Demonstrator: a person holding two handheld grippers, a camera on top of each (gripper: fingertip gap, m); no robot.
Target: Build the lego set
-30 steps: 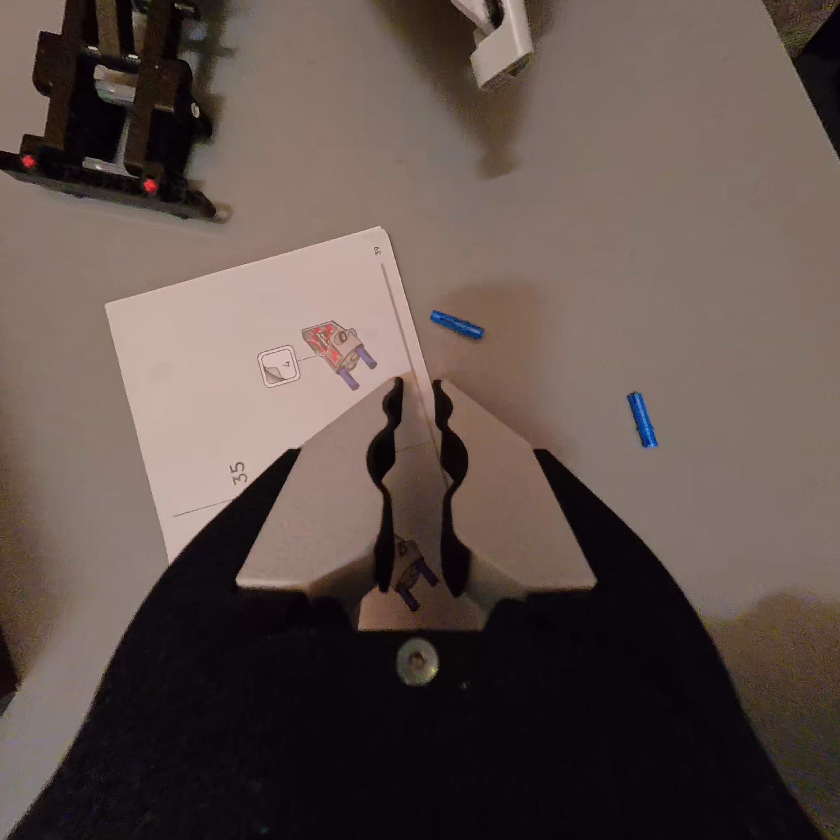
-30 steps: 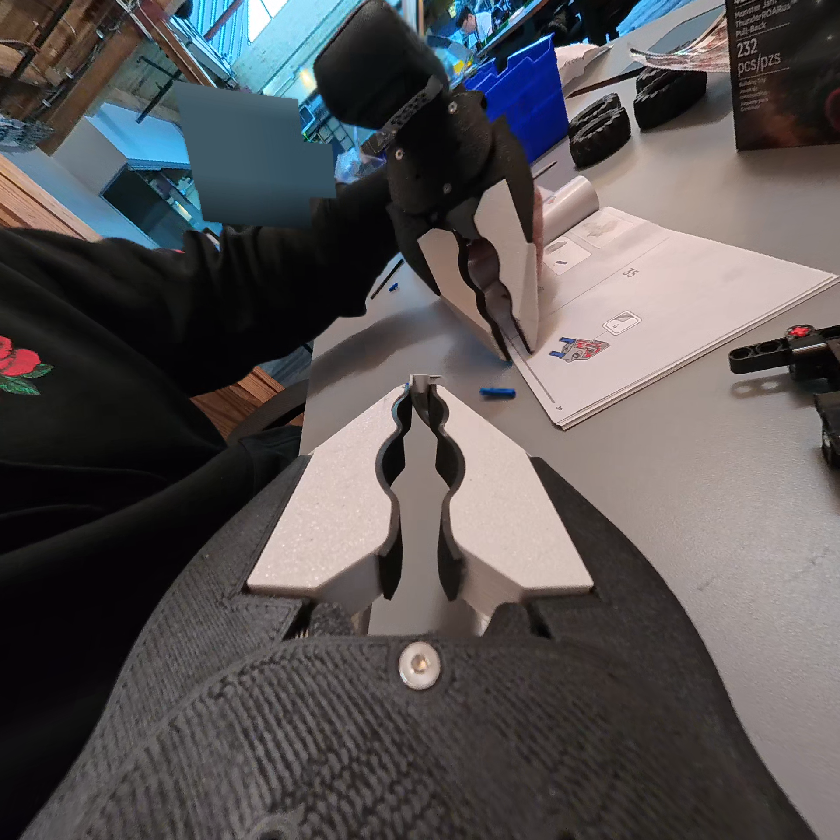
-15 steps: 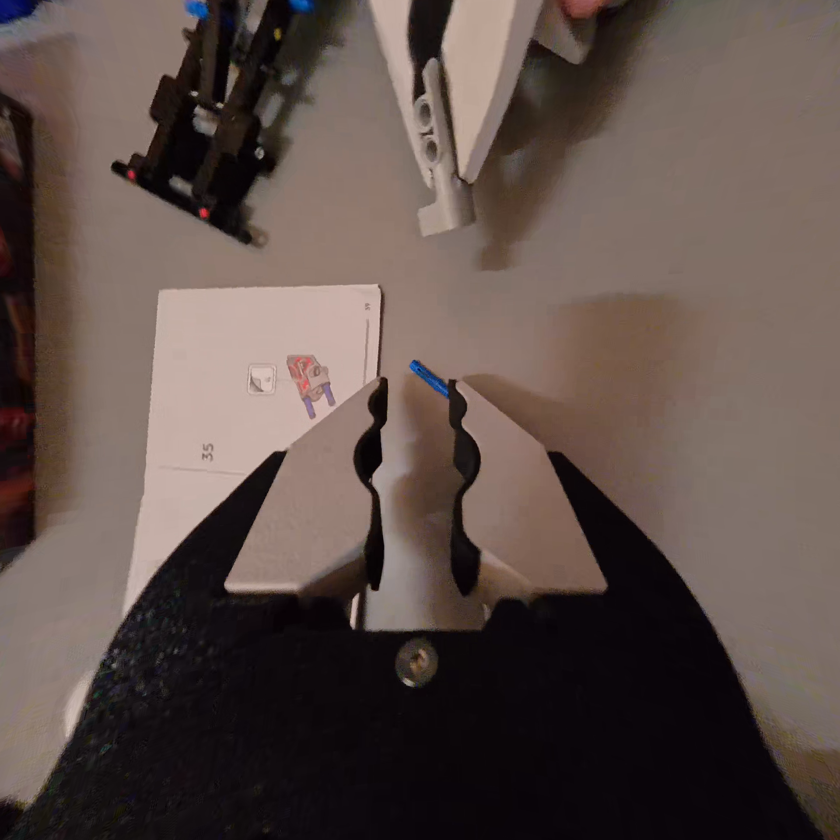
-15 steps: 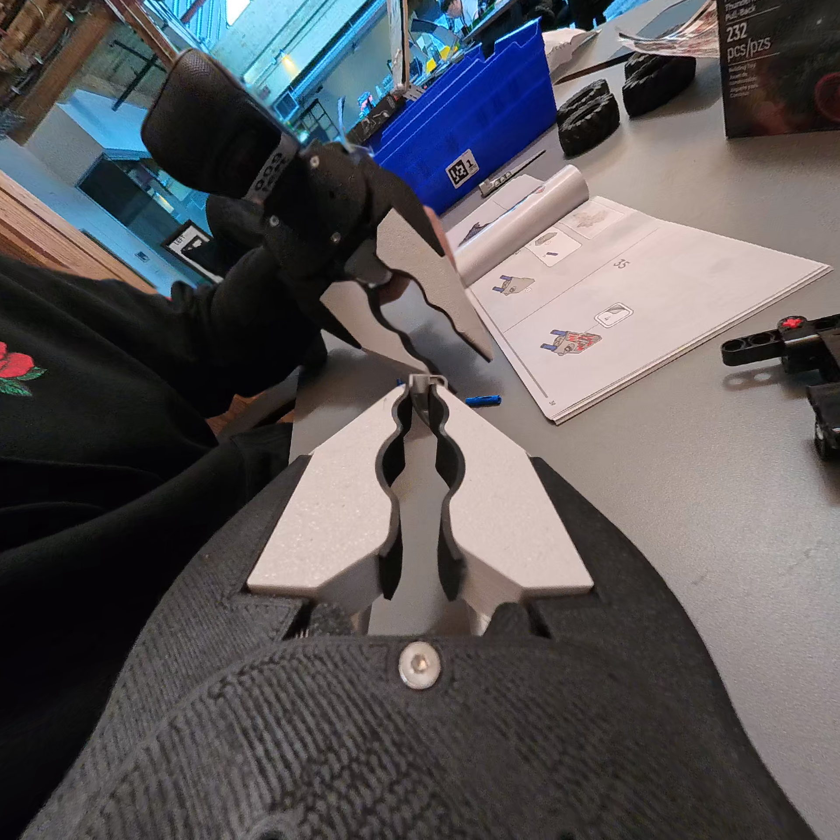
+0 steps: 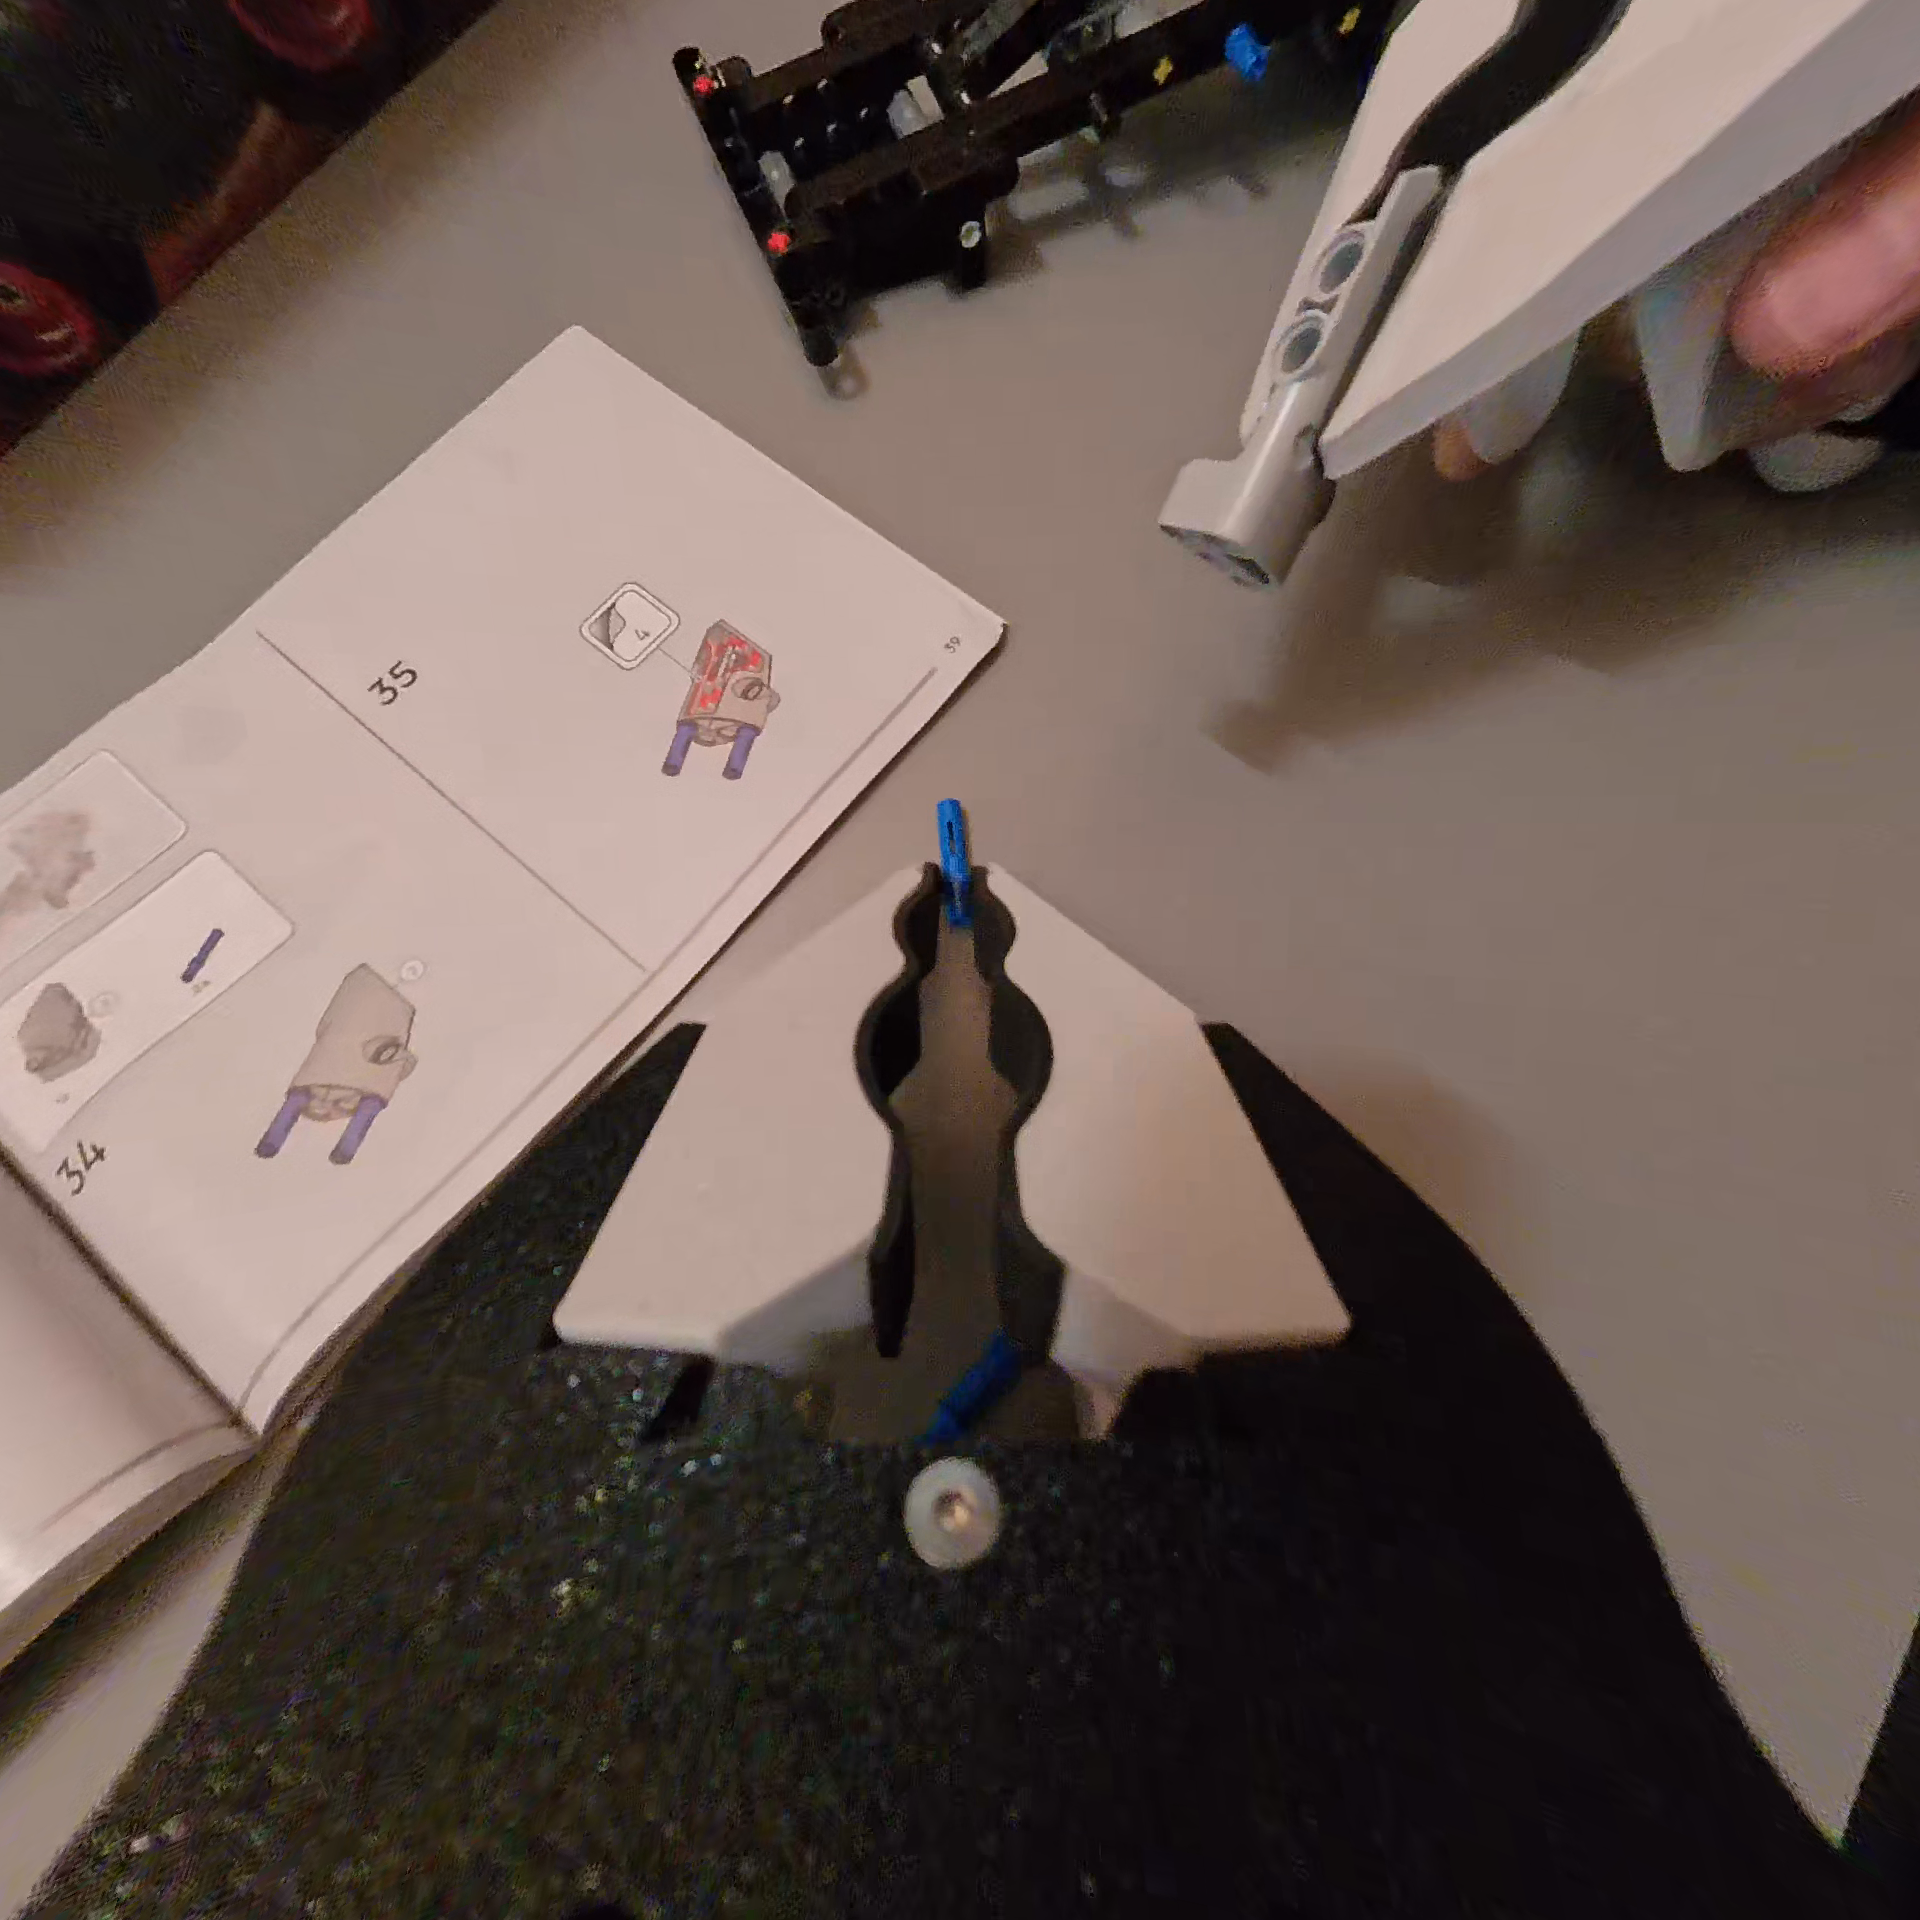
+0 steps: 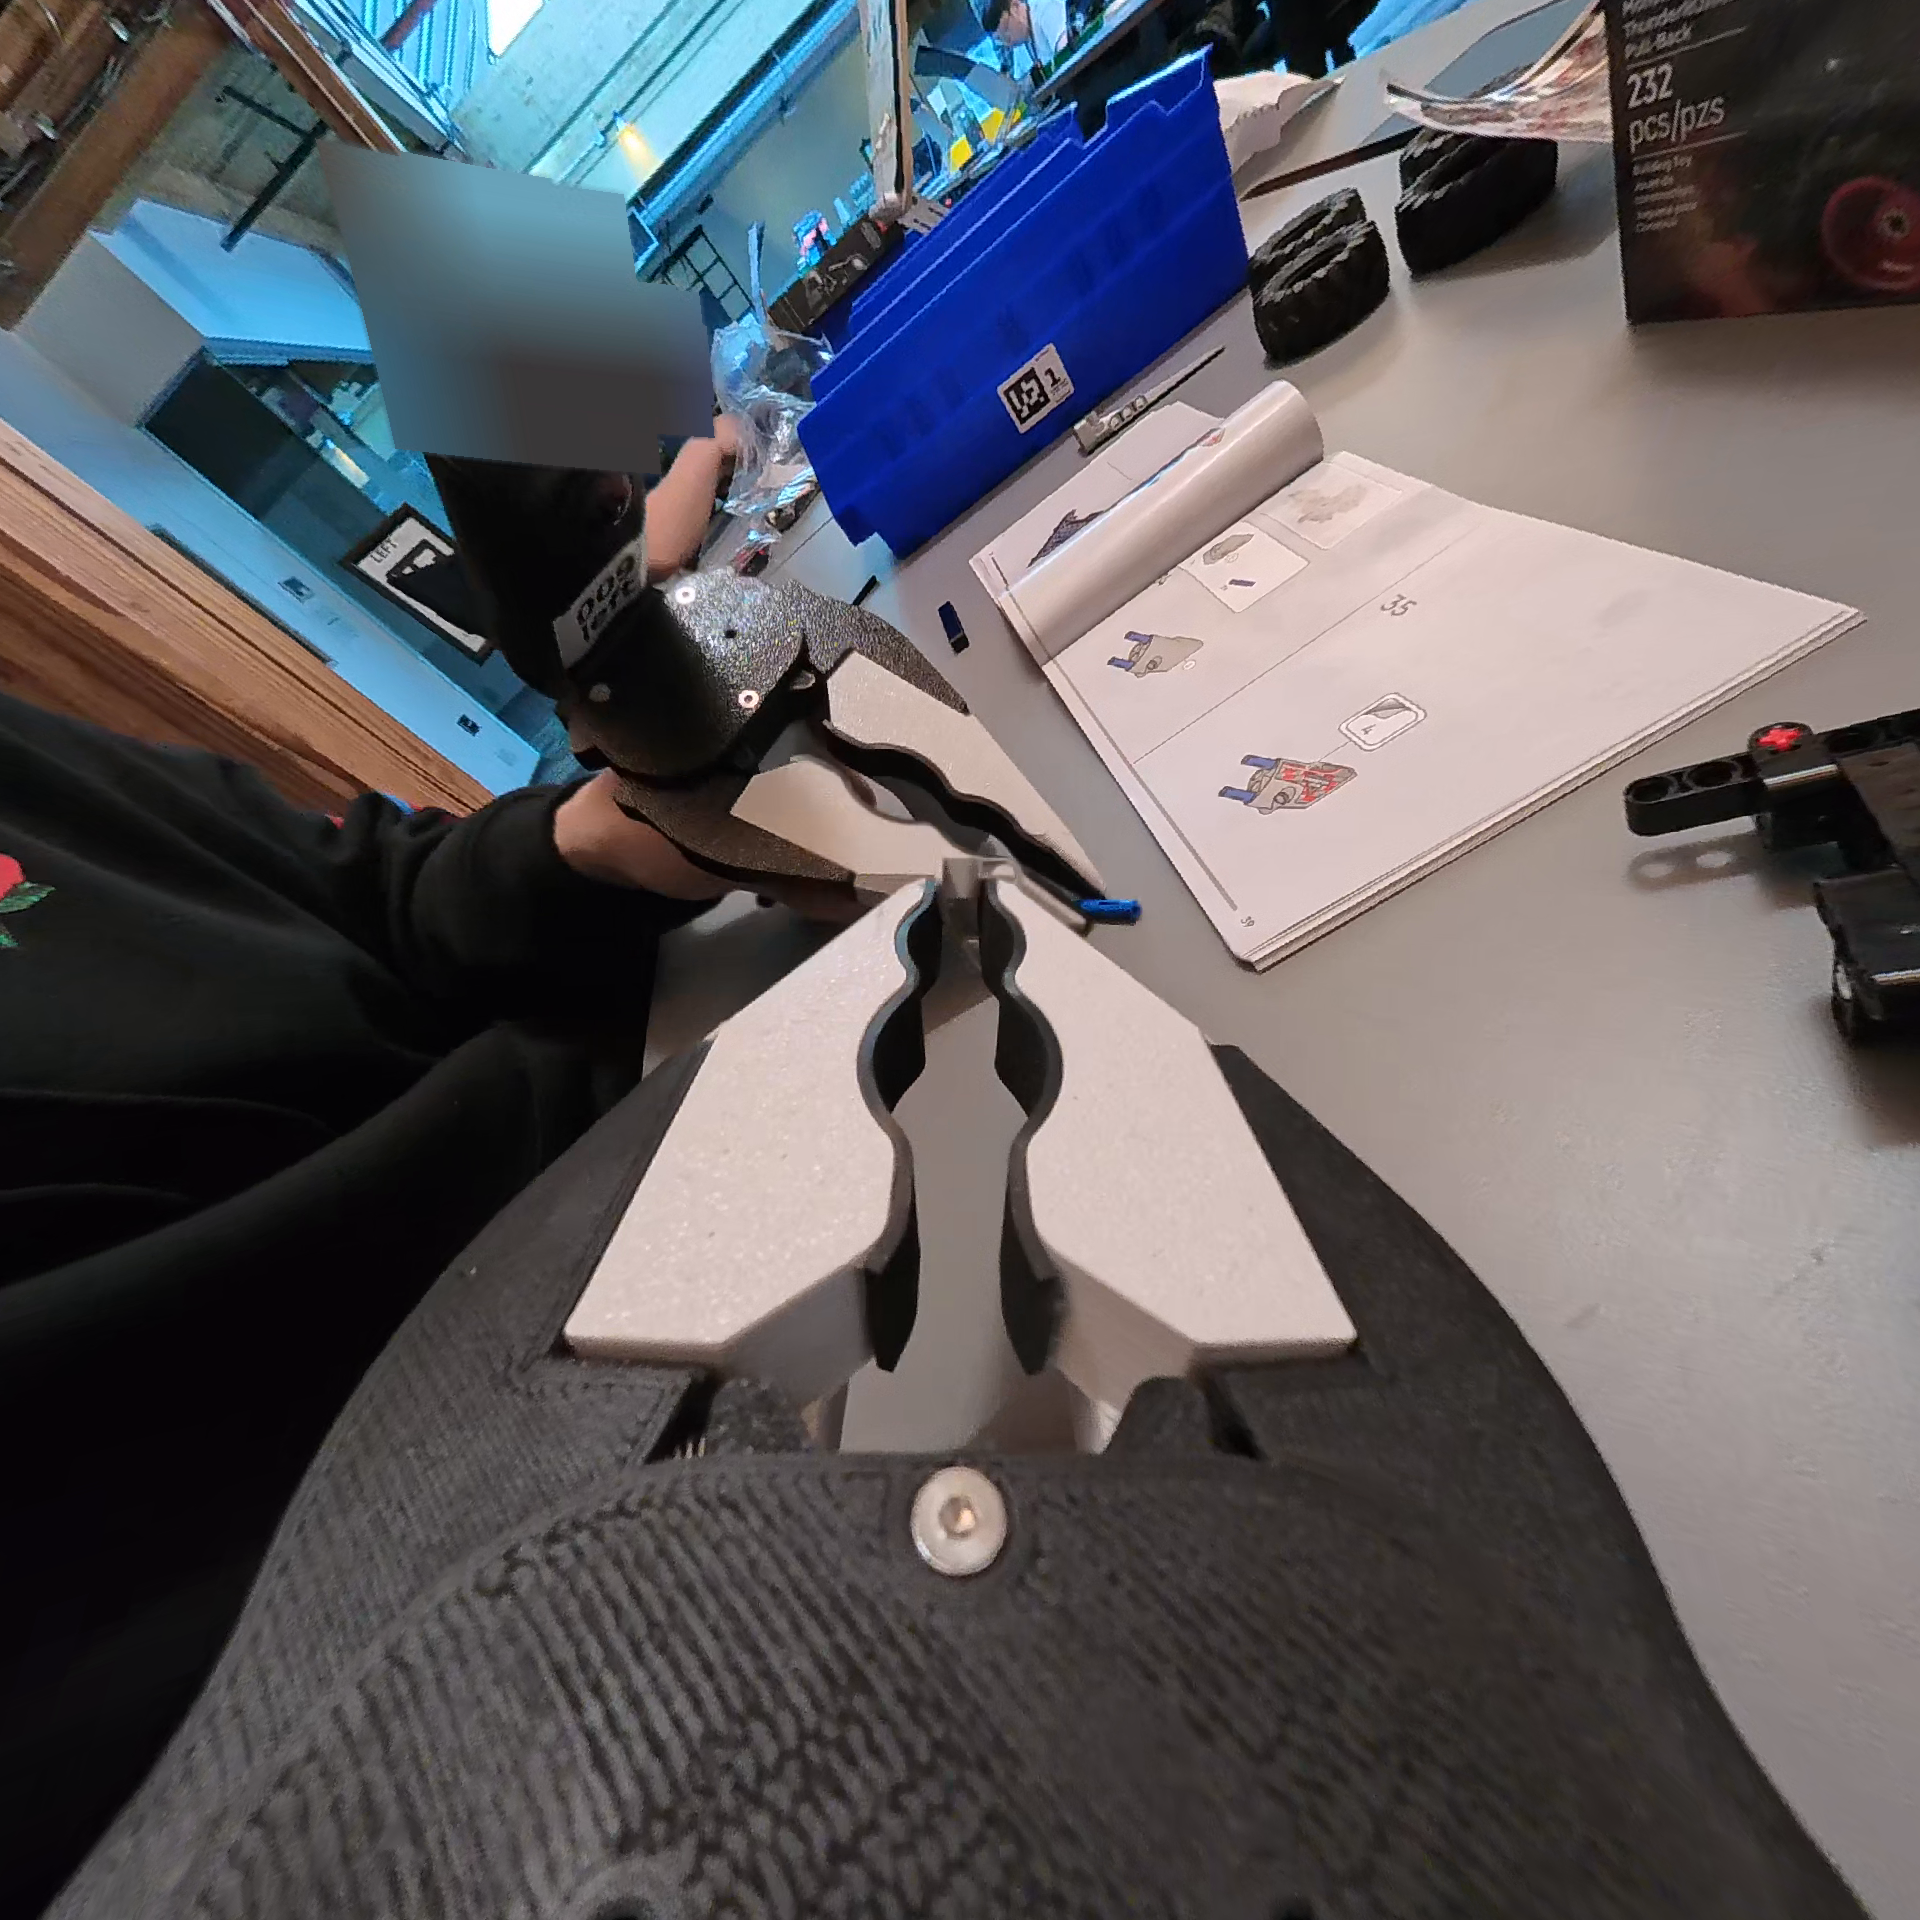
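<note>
Left tool (image 5: 956, 883) closed at the tips on a small blue pin (image 5: 951, 854), pin poking forward past the fingertips and held just above the grey surface (image 5: 1455, 935). Same pin (image 6: 1110, 910) seen from the right wrist view, sticking out of the left tool (image 6: 1081, 899) near the corner of the open instruction booklet (image 6: 1455, 644). Right tool (image 6: 961, 883) also pinched shut, gripping a light grey lego piece (image 5: 1288, 384) with two round holes along its side, lifted clear of the surface and well apart from the pin. A second blue pin (image 5: 971, 1392) lying on the surface, glimpsed through the gap at the base of the left fingers. Black lego chassis (image 5: 883, 156) resting beyond the booklet (image 5: 520, 831). Farther back, a blue bin (image 6: 1039, 312), black tyres (image 6: 1320, 270) and a dark box (image 6: 1766, 156).
</note>
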